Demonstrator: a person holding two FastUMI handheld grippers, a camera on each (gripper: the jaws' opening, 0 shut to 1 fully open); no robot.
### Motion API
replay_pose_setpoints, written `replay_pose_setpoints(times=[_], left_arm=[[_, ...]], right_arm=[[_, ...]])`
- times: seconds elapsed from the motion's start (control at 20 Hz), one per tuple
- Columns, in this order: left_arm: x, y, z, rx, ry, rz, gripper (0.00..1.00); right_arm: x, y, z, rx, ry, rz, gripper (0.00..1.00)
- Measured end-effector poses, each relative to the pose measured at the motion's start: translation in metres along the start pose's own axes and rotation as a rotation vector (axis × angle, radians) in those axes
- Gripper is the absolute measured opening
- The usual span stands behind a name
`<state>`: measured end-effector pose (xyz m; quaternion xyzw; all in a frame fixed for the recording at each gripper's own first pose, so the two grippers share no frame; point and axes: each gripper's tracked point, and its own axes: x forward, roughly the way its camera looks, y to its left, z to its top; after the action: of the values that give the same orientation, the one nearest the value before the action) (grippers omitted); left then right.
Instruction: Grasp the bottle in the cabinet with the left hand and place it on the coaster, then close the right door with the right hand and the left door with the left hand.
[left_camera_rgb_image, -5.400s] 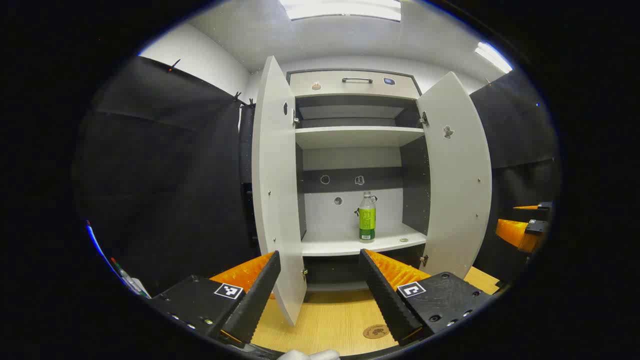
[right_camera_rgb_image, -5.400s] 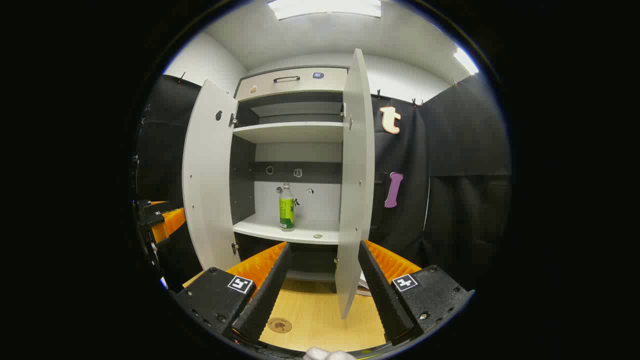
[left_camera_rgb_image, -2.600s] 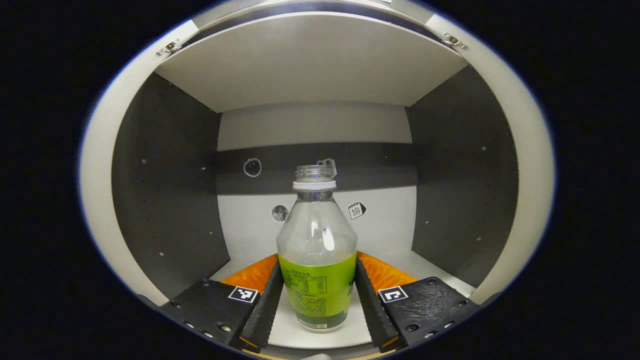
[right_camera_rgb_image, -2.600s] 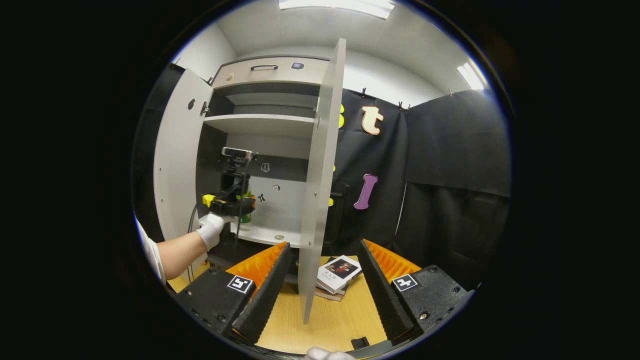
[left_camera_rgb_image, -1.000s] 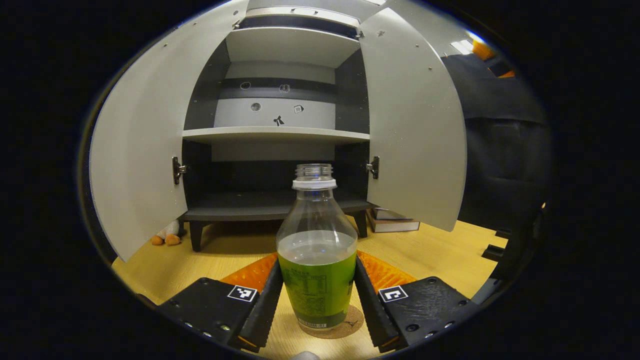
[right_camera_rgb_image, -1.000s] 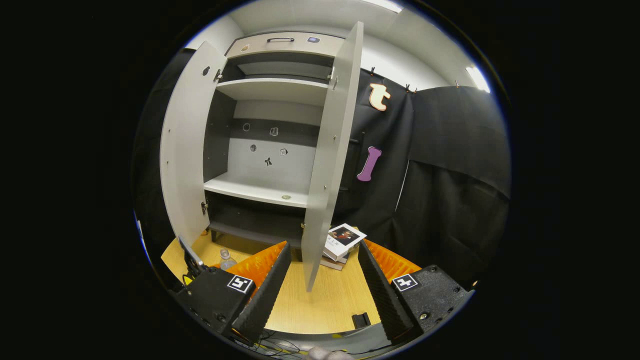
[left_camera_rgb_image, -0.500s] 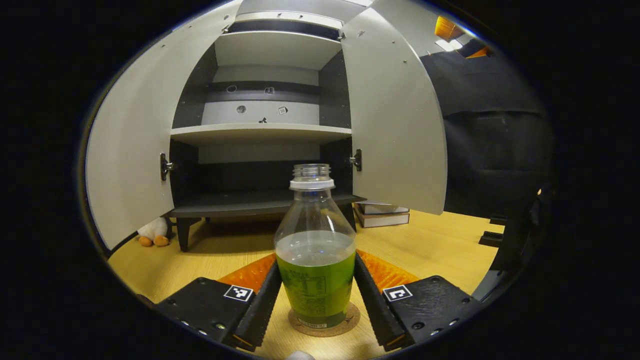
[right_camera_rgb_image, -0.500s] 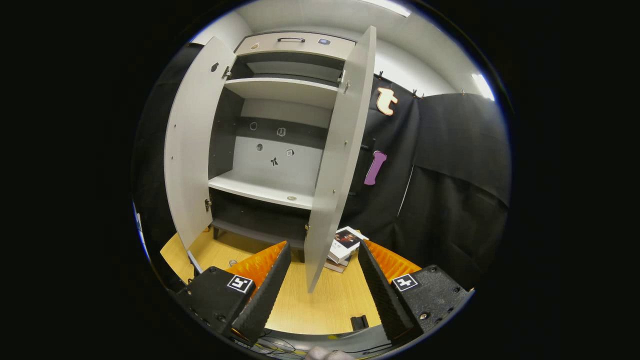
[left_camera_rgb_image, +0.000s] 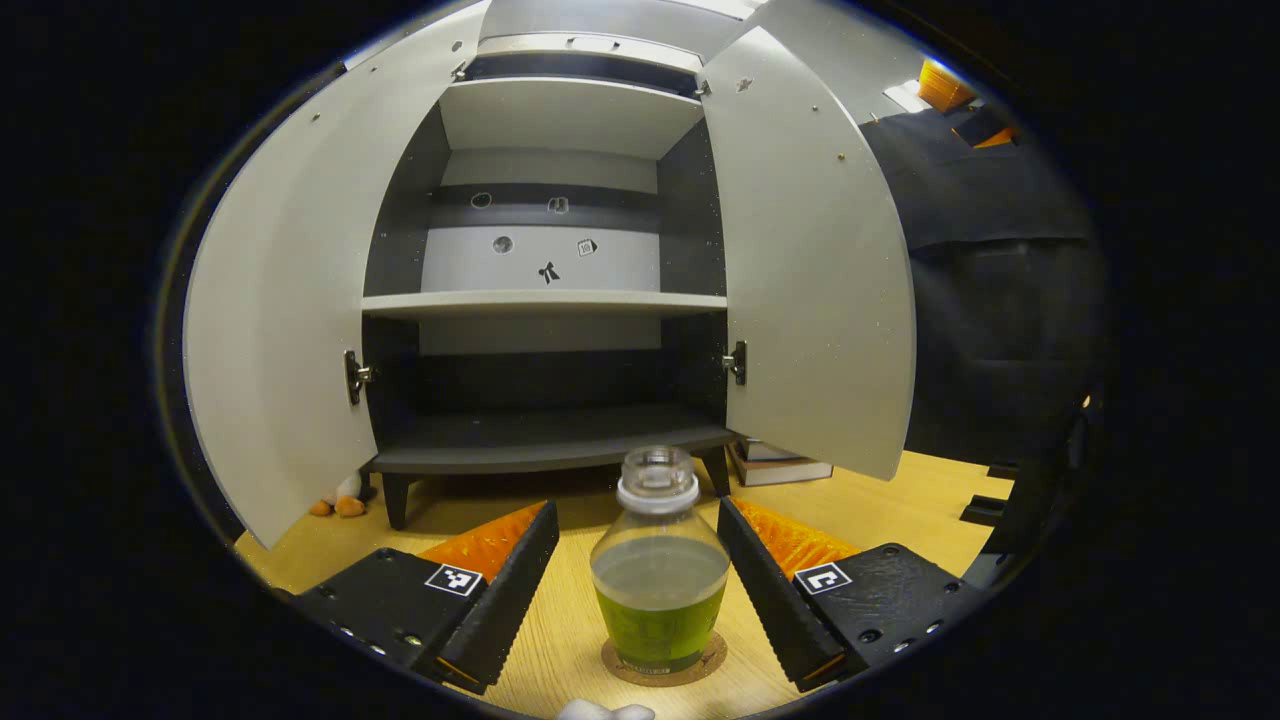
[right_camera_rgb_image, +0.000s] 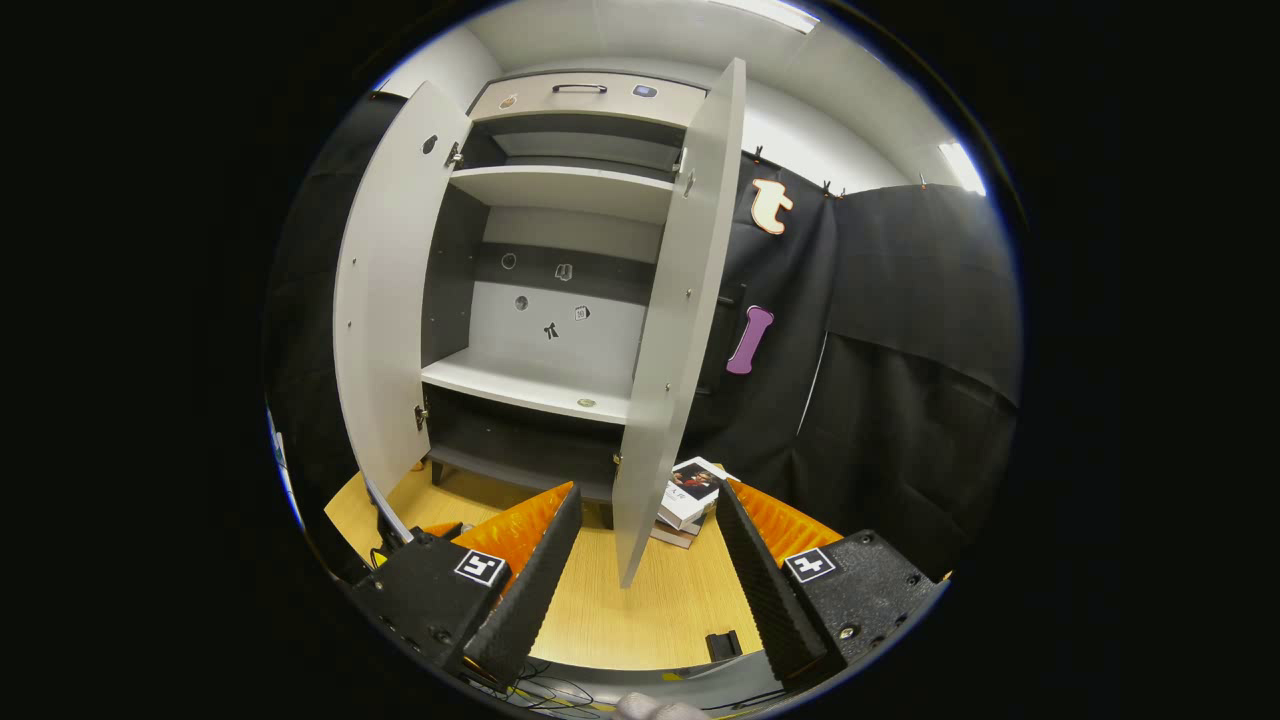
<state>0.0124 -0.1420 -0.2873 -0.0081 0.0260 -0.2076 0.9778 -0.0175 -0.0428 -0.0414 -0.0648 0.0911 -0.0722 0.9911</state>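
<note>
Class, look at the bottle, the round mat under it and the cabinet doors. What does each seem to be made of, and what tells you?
Bottle: clear plastic, glossy; you see liquid through it.
Mat: probably cork, a matt speckled brown disc.
Cabinet doors: likely laminated board, smooth pale grey with a thin flat edge and metal hinges; the core is hidden.

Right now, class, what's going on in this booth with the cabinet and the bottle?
A person holds a gripper in each hand. The bottle stands upright on the coaster on the wooden table, between the fingers of the open left gripper, which do not touch it. The cabinet's right door and left door are both open. The right gripper is open and holds nothing, with the right door's edge ahead of it. Closing the doors is what remains.
</note>
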Motion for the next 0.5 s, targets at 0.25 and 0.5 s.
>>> replay_pose_setpoints(times=[0.25, 0.5], left_arm=[[-0.006, 0.003, 0.066, 0.001, -0.038, 0.016, 0.95], [-0.024, 0.011, 0.159, -0.012, -0.113, 0.043, 0.98]], right_arm=[[-0.011, -0.005, 0.011, 0.035, -0.05, 0.001, 0.84], [-0.019, -0.01, 0.02, 0.072, -0.097, 0.002, 0.84]])
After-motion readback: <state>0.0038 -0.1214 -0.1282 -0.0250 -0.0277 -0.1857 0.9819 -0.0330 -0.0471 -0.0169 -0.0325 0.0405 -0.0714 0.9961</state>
